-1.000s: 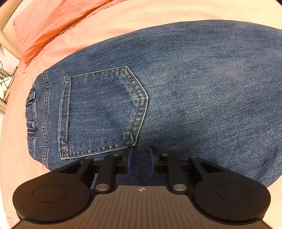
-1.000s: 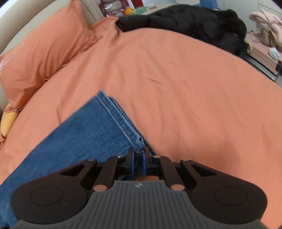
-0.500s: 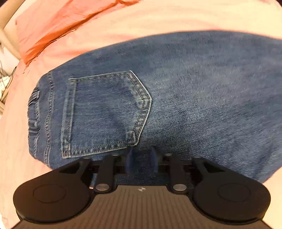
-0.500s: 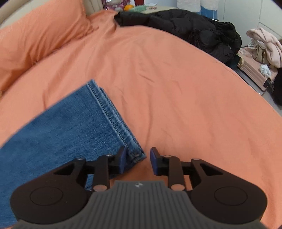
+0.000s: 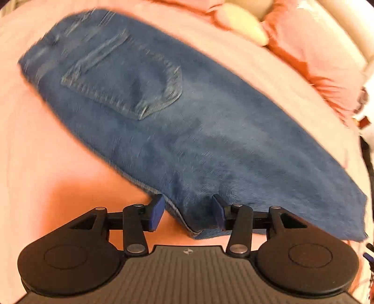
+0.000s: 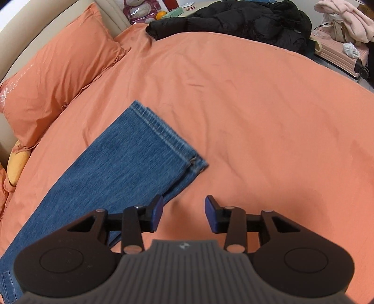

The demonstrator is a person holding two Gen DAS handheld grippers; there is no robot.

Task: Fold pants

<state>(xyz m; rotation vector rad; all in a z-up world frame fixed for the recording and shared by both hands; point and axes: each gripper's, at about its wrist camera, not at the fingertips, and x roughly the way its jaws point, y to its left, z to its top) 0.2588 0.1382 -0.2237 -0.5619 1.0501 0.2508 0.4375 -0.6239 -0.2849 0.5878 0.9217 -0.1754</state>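
Blue jeans (image 5: 177, 121) lie flat on an orange bed sheet (image 5: 46, 168), folded lengthwise with a back pocket (image 5: 131, 77) facing up. My left gripper (image 5: 187, 211) is open, its jaws spread wide around the near edge of the jeans. The left wrist view is motion-blurred. In the right wrist view the leg end of the jeans (image 6: 131, 163) with its hem (image 6: 168, 135) lies flat. My right gripper (image 6: 183, 215) is open and empty, just above the sheet (image 6: 257, 117), near the hem corner.
An orange pillow (image 6: 58, 77) lies at the head of the bed on the left. A black jacket (image 6: 233, 21) lies at the far edge. A pink suitcase with clothes (image 6: 341, 39) stands off the bed at the right.
Both grippers have opened and let go of the jeans. The right gripper has drawn back from the hem. The left gripper has swung so the jeans now run diagonally.
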